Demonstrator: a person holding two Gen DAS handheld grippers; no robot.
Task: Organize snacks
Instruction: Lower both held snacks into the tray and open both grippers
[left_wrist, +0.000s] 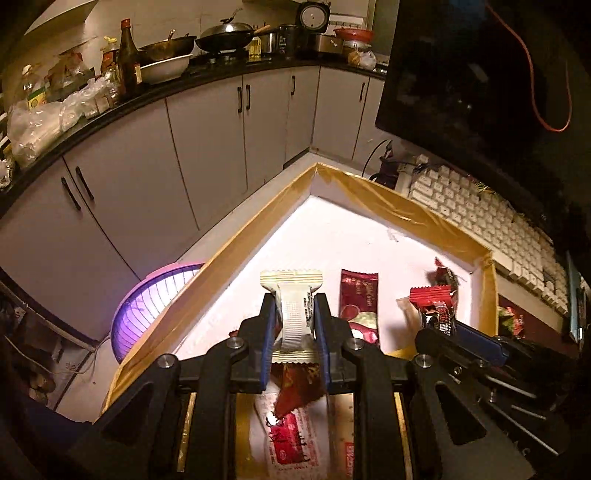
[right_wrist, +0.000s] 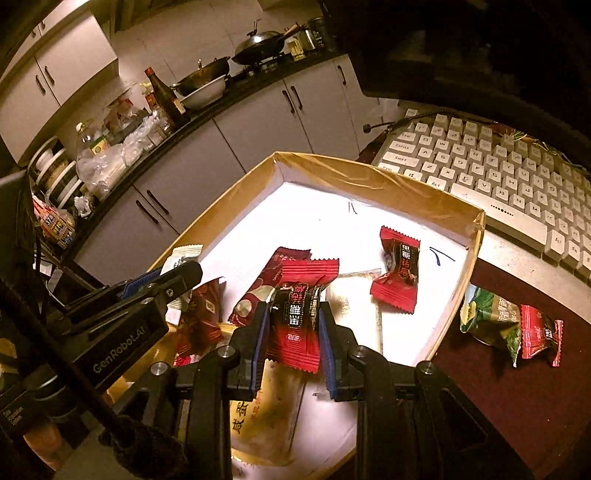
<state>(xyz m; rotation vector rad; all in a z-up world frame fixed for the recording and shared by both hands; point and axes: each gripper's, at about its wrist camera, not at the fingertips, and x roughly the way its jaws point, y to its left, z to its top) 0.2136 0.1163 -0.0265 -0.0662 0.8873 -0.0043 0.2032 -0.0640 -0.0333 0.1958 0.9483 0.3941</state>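
Note:
My left gripper is shut on a cream-white snack packet, held above the white floor of a shallow box with tan taped walls. My right gripper is shut on a red-and-black candy packet over the same box. In the box lie a dark red sachet, another red-and-black candy and a yellowish packet. The left gripper shows at the left of the right wrist view, and the right gripper at the right of the left wrist view.
A white keyboard lies beyond the box's right wall. A green packet and a red candy lie on the dark red table outside the box. A purple basket sits left of the box. Kitchen cabinets stand behind.

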